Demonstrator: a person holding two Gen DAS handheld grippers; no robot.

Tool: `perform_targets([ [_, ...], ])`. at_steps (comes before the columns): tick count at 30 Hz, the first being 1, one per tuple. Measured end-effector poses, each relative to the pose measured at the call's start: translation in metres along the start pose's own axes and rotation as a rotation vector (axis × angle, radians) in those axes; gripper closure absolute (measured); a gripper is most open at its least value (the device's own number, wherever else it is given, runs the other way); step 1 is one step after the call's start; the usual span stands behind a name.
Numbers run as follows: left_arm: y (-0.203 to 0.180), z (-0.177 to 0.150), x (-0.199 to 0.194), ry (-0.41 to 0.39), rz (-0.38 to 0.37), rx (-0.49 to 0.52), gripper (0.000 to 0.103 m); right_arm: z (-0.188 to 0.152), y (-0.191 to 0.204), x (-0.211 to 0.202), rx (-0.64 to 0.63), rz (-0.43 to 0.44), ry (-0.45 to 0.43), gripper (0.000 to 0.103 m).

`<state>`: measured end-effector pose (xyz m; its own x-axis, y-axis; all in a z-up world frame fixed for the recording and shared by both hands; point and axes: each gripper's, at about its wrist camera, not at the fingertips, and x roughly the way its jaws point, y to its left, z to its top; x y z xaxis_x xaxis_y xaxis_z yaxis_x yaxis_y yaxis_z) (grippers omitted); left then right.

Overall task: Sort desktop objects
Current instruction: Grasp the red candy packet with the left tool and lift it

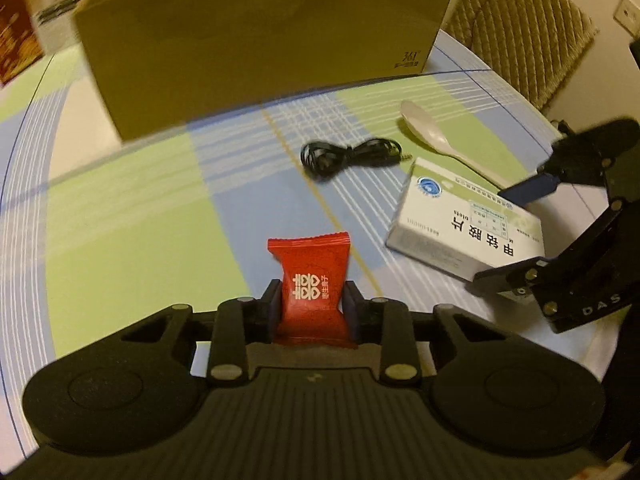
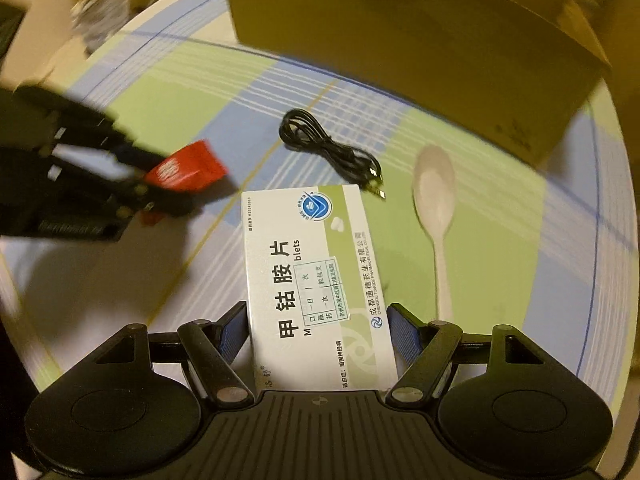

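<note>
Two fisheye views, each looking forward along a claw, low and close over the bench (image 1: 132, 220). The left view faces the box (image 1: 256, 44) at the far edge, with the right claw (image 1: 520, 236) entering at its right side. The right view faces the same box (image 2: 420, 48), with the left claw (image 2: 160, 184) at its left side. Both share the cable (image 1: 344, 156), the spoon (image 1: 432, 132) and the carton (image 1: 464, 220) on the checked cloth between them.
</note>
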<state>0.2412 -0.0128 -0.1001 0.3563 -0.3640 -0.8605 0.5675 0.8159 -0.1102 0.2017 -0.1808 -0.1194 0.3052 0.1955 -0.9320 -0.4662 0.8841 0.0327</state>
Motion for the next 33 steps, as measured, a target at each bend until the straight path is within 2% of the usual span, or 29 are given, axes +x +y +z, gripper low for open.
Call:
perform_targets([
  [5, -0.01, -0.019, -0.01, -0.009, -0.015, -0.045, 0.077, -0.018, 0.004, -0.007, 0.097, 0.036, -0.026, 0.032],
  [9, -0.013, -0.03, -0.016, -0.036, -0.006, -0.05, 0.076, -0.027, 0.008, -0.002, 0.101, 0.031, -0.053, 0.029],
  [10, -0.014, -0.031, -0.017, -0.044, -0.002, -0.049, 0.074, -0.028, 0.008, -0.002, 0.105, 0.028, -0.063, 0.029],
  [12, -0.016, -0.033, -0.017, -0.059, 0.011, -0.036, 0.06, -0.029, 0.009, -0.002, 0.113, 0.022, -0.082, 0.029],
  [14, -0.018, -0.034, -0.015, -0.066, 0.021, -0.019, 0.059, -0.027, 0.01, 0.001, 0.108, 0.01, -0.101, 0.029],
  [28, -0.034, -0.044, -0.009, -0.152, 0.097, 0.039, 0.062, -0.034, 0.015, 0.005, 0.078, -0.036, -0.218, 0.028],
  [33, -0.034, -0.045, -0.009, -0.169, 0.104, 0.021, 0.076, -0.036, 0.015, 0.005, 0.069, -0.041, -0.25, 0.03],
])
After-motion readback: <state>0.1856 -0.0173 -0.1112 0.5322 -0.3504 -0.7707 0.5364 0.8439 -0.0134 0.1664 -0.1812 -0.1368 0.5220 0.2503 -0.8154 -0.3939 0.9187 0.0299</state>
